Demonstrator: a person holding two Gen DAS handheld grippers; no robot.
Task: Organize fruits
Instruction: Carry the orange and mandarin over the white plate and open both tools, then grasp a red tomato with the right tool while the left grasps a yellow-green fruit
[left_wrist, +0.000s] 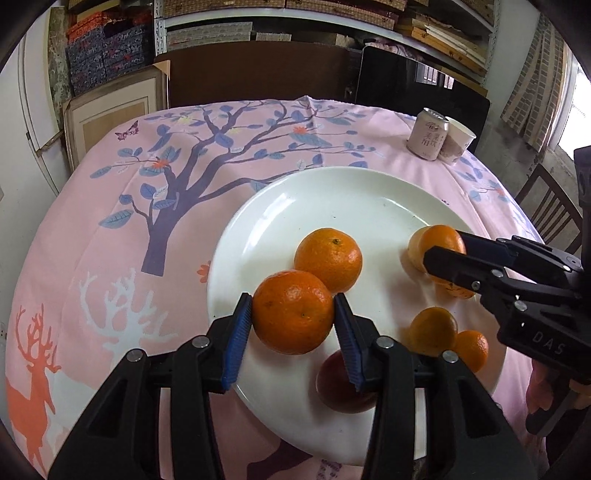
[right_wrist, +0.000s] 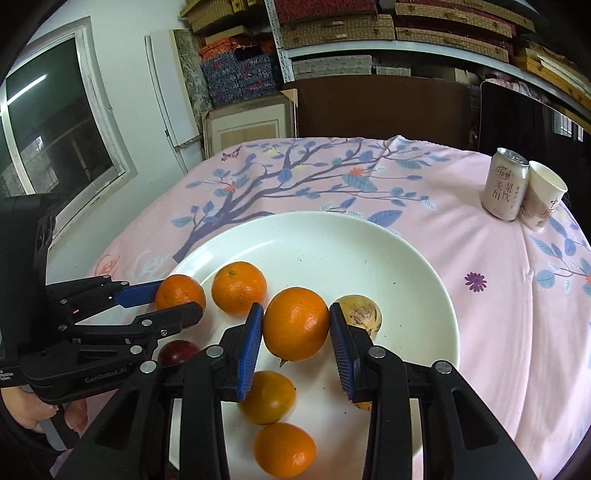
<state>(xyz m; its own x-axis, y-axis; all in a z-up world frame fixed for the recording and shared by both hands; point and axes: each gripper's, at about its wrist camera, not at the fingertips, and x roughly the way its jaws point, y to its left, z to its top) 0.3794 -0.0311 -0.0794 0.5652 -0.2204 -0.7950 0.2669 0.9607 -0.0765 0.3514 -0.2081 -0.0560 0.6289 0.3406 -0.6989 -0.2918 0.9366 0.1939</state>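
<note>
A white plate (left_wrist: 332, 199) (right_wrist: 332, 251) lies on the pink tablecloth with several fruits on it. My left gripper (left_wrist: 293, 297) (right_wrist: 181, 297) is shut on an orange (left_wrist: 293, 321) (right_wrist: 177, 290) over the plate's left rim. My right gripper (right_wrist: 296, 308) (left_wrist: 443, 245) is shut on another orange (right_wrist: 295, 332) (left_wrist: 443, 236) over the plate's near half. A loose orange (left_wrist: 328, 258) (right_wrist: 238, 288) rests between the two. Two more oranges (right_wrist: 267, 397) (right_wrist: 284, 448), a yellow fruit (right_wrist: 360, 314) and a dark red fruit (left_wrist: 343, 387) (right_wrist: 179, 350) also sit on the plate.
A drink can (left_wrist: 428, 134) (right_wrist: 504, 188) and a paper cup (left_wrist: 458, 142) (right_wrist: 543, 199) stand at the table's far right. Dark chair backs (right_wrist: 380, 110) rise behind the table, a wooden chair (left_wrist: 546, 206) to the right. Shelves of boxes line the wall.
</note>
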